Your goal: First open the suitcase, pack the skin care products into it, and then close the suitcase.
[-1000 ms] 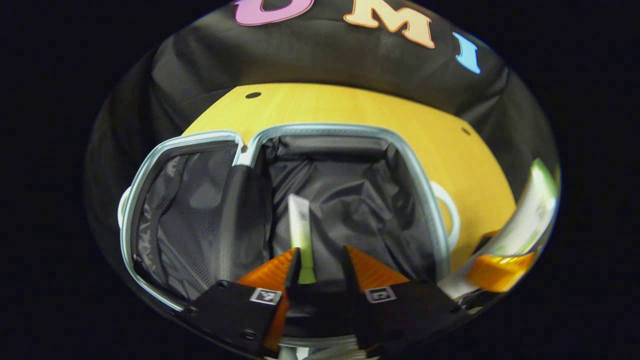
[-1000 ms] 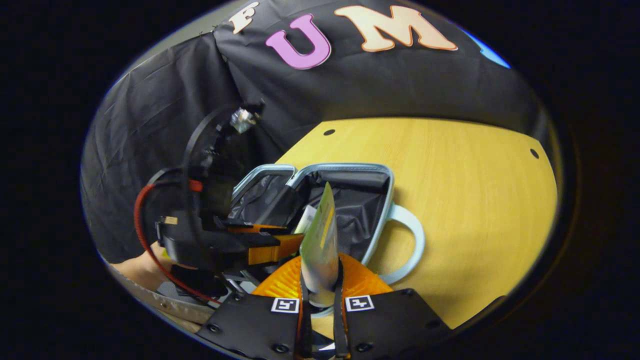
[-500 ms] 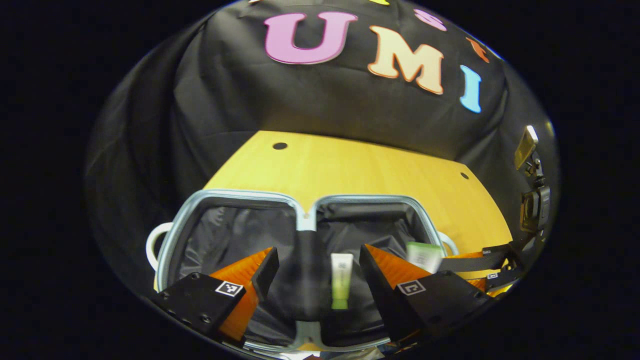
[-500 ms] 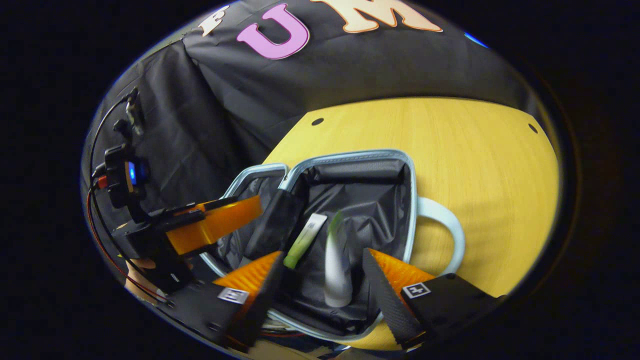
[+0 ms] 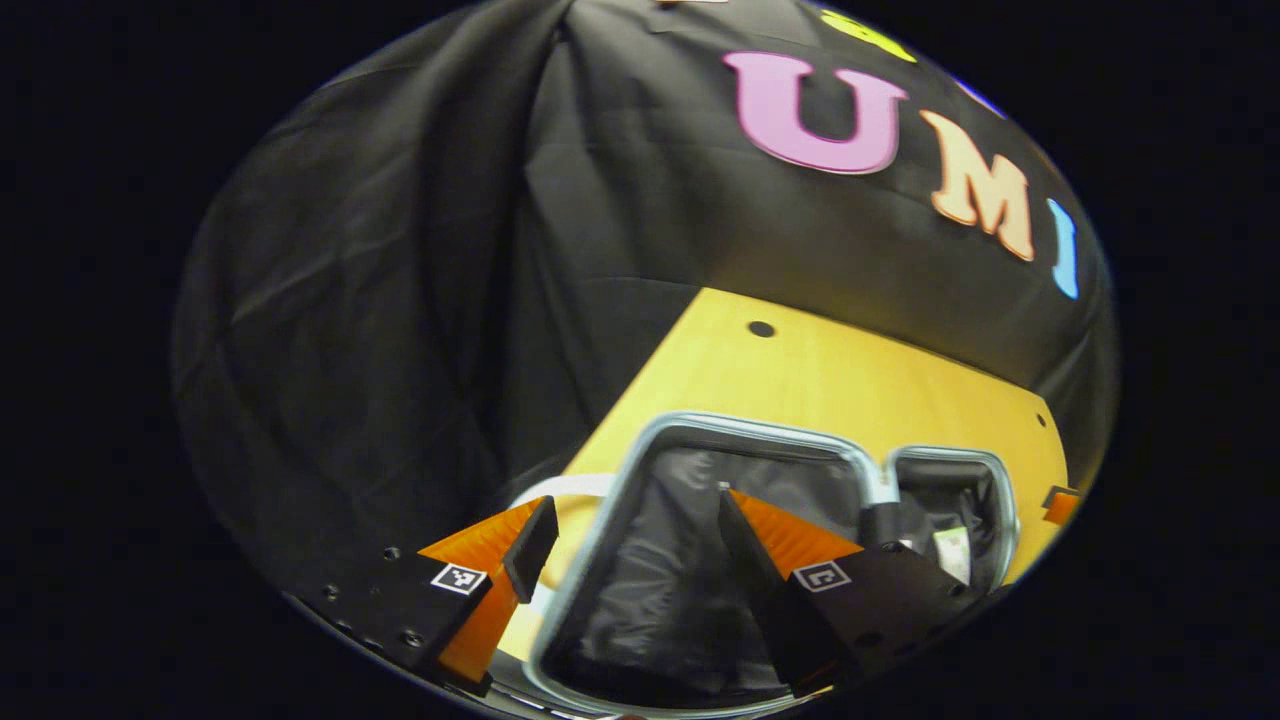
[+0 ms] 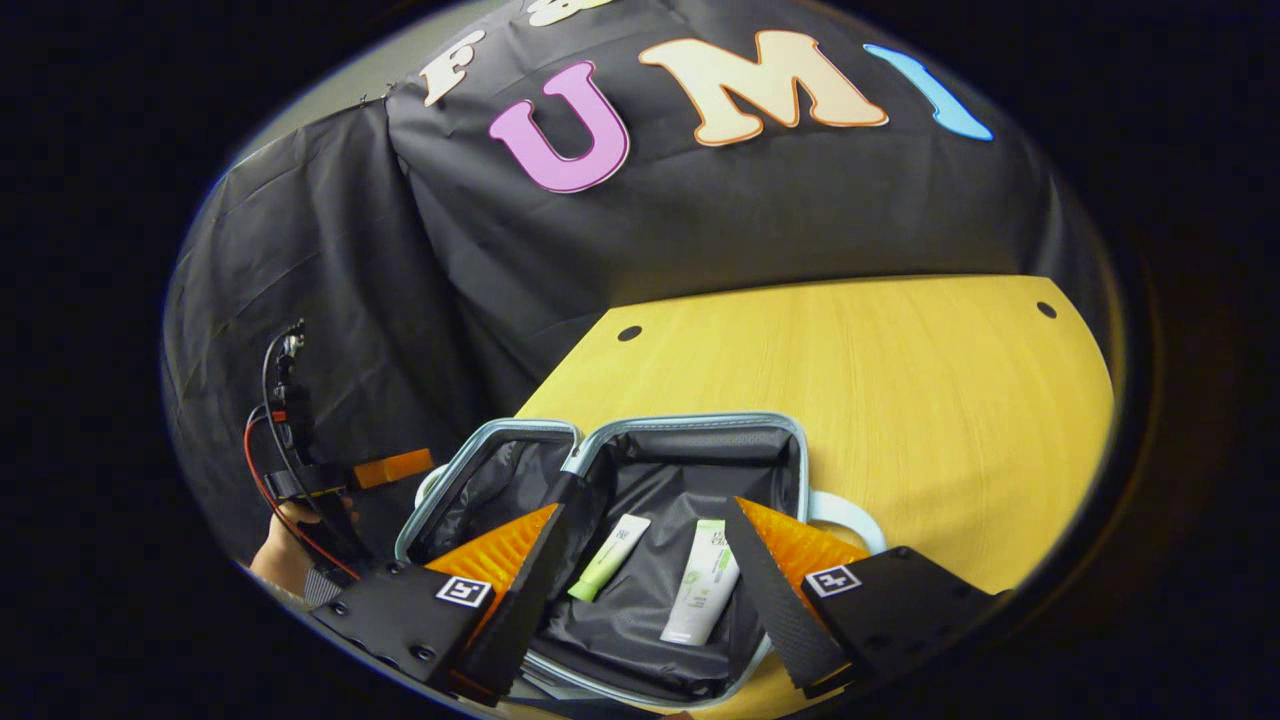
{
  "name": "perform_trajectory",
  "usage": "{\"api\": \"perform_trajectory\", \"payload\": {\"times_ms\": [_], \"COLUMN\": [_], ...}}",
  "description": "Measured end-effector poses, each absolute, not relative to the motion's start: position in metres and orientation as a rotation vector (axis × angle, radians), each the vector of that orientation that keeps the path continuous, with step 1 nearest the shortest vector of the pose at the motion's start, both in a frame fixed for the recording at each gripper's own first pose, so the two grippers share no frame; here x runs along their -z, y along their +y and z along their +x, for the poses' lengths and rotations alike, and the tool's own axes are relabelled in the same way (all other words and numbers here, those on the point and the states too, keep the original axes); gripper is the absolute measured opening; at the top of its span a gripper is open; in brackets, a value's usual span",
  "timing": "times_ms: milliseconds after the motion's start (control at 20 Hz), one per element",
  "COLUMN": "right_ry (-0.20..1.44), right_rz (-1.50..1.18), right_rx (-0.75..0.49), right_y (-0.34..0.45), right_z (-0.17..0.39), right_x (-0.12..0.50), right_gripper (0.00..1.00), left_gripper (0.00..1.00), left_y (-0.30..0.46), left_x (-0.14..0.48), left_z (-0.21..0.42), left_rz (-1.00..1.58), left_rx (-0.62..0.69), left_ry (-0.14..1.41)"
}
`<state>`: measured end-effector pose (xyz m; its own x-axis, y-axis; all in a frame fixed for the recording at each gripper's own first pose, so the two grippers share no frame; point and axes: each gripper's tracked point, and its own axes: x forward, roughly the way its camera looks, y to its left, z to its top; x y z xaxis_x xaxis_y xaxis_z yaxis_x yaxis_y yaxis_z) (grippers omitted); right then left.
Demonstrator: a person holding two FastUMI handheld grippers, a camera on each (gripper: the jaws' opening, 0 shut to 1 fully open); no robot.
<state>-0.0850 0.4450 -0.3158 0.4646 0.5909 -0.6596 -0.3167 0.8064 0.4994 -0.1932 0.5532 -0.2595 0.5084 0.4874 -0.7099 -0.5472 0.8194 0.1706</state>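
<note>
Pale-blue-rimmed suitcase (image 6: 690, 428) lies open on the yellow wooden surface (image 6: 900, 380), both black-lined halves flat. Two skin care tubes rest in the right half: a green-capped tube (image 6: 610, 557) and a white tube (image 6: 703, 583), side by side, long axes running near-to-far. Right hand-held gripper (image 6: 640, 570) hovers directly above them, jaws wide, empty. Left hand-held gripper (image 5: 625, 535), jaws wide and empty, straddles the left half's outer rim (image 5: 600, 560). Judgement: packing appears done; closing remains, and the left gripper is nearer the empty half to swing over.
</note>
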Motion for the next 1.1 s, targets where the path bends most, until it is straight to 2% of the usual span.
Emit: {"api": "perform_trajectory", "payload": {"times_ms": [250,450,550,600,700,750,800,850,1000,1100], "right_ry": [0.842,0.799,0.79,0.785,0.769,0.764,0.758,0.75,0.72,0.695], "right_rz": [0.226,0.164,0.16,0.155,0.124,0.11,0.102,0.103,0.138,0.141], "right_rx": [-0.542,-0.517,-0.504,-0.502,-0.492,-0.491,-0.487,-0.483,-0.482,-0.497], "right_y": [0.428,0.414,0.409,0.405,0.396,0.393,0.389,0.386,0.382,0.38], "right_z": [-0.073,-0.071,-0.071,-0.071,-0.07,-0.069,-0.067,-0.064,-0.056,-0.052], "right_x": [0.303,0.299,0.297,0.296,0.295,0.297,0.296,0.295,0.286,0.283], "right_gripper": [0.98,0.98,0.98,0.98,0.98,0.98,0.98,0.98,0.98,0.98], "left_gripper": [0.94,0.92,0.86,0.78,0.46,0.39,0.2,0.18,0.01,0.0], "left_y": [0.623,0.641,0.638,0.637,0.633,0.633,0.63,0.631,0.624,0.623], "left_x": [0.284,0.324,0.337,0.342,0.352,0.356,0.355,0.354,0.329,0.295], "left_z": [-0.235,-0.243,-0.245,-0.248,-0.245,-0.243,-0.245,-0.244,-0.237,-0.227], "left_rz": [-0.119,-0.193,-0.234,-0.245,-0.261,-0.264,-0.256,-0.236,-0.127,-0.015], "left_rx": [-0.777,-0.769,-0.746,-0.751,-0.742,-0.738,-0.735,-0.726,-0.704,-0.708], "left_ry": [0.889,0.966,1.007,1.029,1.049,1.057,1.073,1.081,1.078,1.02]}}
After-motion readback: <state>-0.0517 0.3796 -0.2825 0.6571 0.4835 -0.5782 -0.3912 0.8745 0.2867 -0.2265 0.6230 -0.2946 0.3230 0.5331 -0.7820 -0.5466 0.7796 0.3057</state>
